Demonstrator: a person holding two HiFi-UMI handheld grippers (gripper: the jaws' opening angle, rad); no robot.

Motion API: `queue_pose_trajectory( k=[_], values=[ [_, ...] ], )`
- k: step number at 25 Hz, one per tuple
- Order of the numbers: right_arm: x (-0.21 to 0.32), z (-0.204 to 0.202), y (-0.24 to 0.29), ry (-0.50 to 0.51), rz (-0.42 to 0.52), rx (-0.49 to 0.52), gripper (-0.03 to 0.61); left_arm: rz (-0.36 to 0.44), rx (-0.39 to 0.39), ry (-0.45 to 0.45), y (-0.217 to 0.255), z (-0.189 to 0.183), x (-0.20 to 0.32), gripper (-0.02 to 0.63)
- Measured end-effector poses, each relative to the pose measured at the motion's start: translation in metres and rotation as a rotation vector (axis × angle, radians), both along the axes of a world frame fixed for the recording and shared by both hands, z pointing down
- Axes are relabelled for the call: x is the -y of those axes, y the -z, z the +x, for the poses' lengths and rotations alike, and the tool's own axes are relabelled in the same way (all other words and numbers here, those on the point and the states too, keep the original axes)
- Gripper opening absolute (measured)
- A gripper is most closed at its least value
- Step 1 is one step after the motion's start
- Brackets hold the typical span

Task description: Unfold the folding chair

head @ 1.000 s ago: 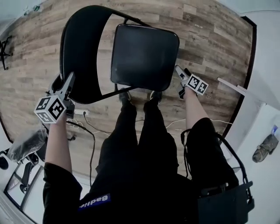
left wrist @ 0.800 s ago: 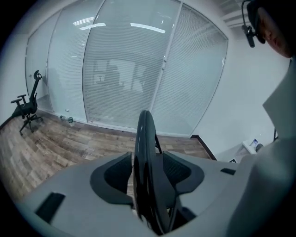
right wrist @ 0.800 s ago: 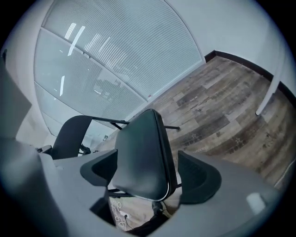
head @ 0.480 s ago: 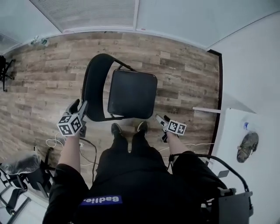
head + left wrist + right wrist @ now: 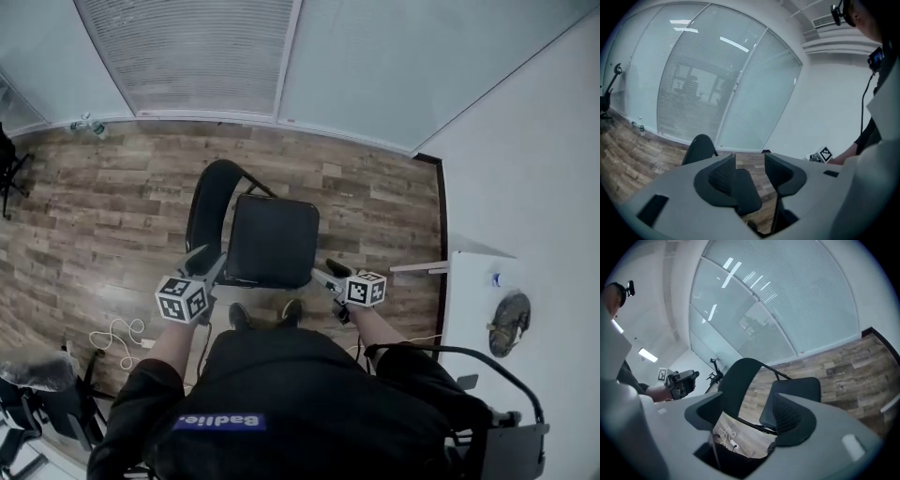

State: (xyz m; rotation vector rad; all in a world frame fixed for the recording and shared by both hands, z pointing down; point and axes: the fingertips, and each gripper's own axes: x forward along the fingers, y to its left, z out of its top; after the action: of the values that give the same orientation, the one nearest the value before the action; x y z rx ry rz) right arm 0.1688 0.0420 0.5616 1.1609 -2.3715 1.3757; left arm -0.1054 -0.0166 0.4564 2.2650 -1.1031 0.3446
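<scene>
item: folding chair (image 5: 272, 239), black, standing unfolded on the wood plank floor (image 5: 103, 206) in the middle of the head view. seat level, curved backrest (image 5: 206, 208) to the seat's left in that view. it sits just beyond the person's shoes (image 5: 240, 317) and in front of a glass wall with blinds (image 5: 187, 56).

left gripper (image 5: 202, 256): held over the chair's near left corner, marker cube toward the person. the left gripper view (image 5: 750, 159) shows the jaws apart with a moderate gap. nothing is gripped, and only the distant chair and floor show between them.

right gripper (image 5: 328, 272): held over the chair's near right corner. the right gripper view (image 5: 750, 401) shows the jaws wide apart and closing, with nothing between the pads. the chair is seen beyond them, untouched.

surroundings: white cable (image 5: 117, 333) loose on the floor to the left. white table (image 5: 466, 281) at the right wall, with a dark object (image 5: 511, 323) lying on it.
</scene>
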Motion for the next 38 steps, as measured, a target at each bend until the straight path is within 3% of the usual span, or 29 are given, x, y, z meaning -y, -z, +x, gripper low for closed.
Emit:
queue_pose_trajectory(
  k=[4,8,13,19,28,32,38],
  values=[
    [-0.014,-0.051,0.055,0.13,0.107,0.028,0.292,0.068,-0.064,-0.096,0.046,0.037,-0.019,0.192],
    [-0.025,-0.081,0.102,0.19,0.19,0.086,0.256,0.123,-0.107,-0.171,0.086,0.066,-0.031,0.19],
    [-0.03,-0.093,0.155,0.186,0.288,0.117,0.189,0.148,-0.151,-0.216,0.125,0.087,-0.04,0.136],
    [-0.01,-0.087,0.215,0.123,0.492,-0.017,0.026,0.24,-0.137,-0.268,0.163,0.109,-0.047,0.048],
    [-0.005,-0.105,0.305,0.144,0.719,-0.034,0.003,0.387,-0.121,-0.313,0.225,0.141,-0.053,0.006],
    [-0.006,-0.1,0.309,0.114,0.739,-0.052,0.002,0.449,-0.077,-0.316,0.232,0.146,-0.059,0.006],
    [-0.013,-0.09,0.289,0.085,0.725,-0.094,0.0,0.407,-0.046,-0.295,0.206,0.148,-0.064,0.005]
  ],
)
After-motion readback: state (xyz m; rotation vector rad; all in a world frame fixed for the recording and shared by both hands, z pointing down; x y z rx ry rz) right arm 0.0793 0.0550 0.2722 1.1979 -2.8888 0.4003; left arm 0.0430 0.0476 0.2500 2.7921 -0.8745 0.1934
